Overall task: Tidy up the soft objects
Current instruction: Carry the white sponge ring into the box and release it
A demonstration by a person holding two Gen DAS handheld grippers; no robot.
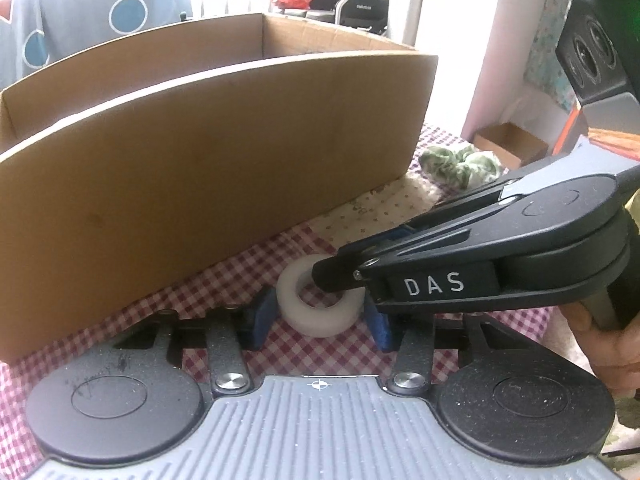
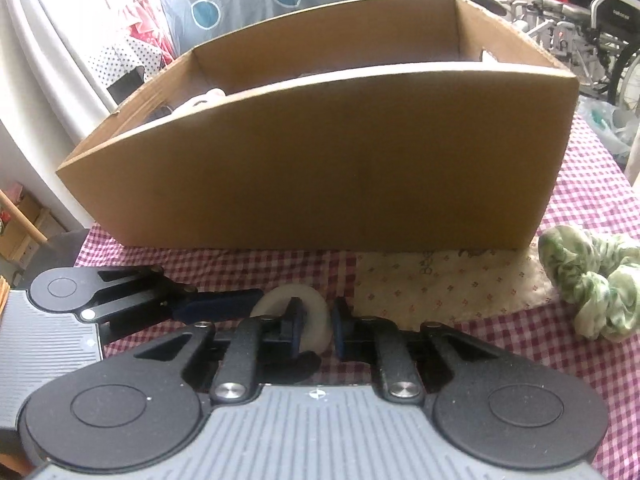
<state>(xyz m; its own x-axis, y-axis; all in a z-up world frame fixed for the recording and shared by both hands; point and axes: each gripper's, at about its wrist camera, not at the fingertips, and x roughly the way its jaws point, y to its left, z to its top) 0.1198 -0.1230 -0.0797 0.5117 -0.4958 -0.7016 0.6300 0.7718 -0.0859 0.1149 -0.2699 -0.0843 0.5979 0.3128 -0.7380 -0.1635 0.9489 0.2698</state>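
A white soft ring (image 1: 320, 322) lies flat on the red checked tablecloth (image 1: 224, 280), just in front of a cardboard box (image 1: 200, 184). My left gripper (image 1: 320, 320) straddles the ring, and its blue pads (image 1: 262, 316) touch it on both sides. My right gripper (image 1: 334, 286) comes in from the right with one fingertip inside the ring's hole. In the right wrist view its pads (image 2: 296, 330) pinch the ring's wall (image 2: 316, 320), and the right gripper (image 2: 318, 330) is shut on it. A left finger (image 2: 216, 307) meets the ring from the left.
A green and white scrunchie (image 2: 592, 292) lies on the cloth right of the box (image 2: 320, 160). Pale soft things (image 2: 208, 96) show over the box's rim. A cream patterned cloth patch (image 2: 440, 280) lies in front of the box. A hand (image 1: 608, 344) grips the right tool's handle.
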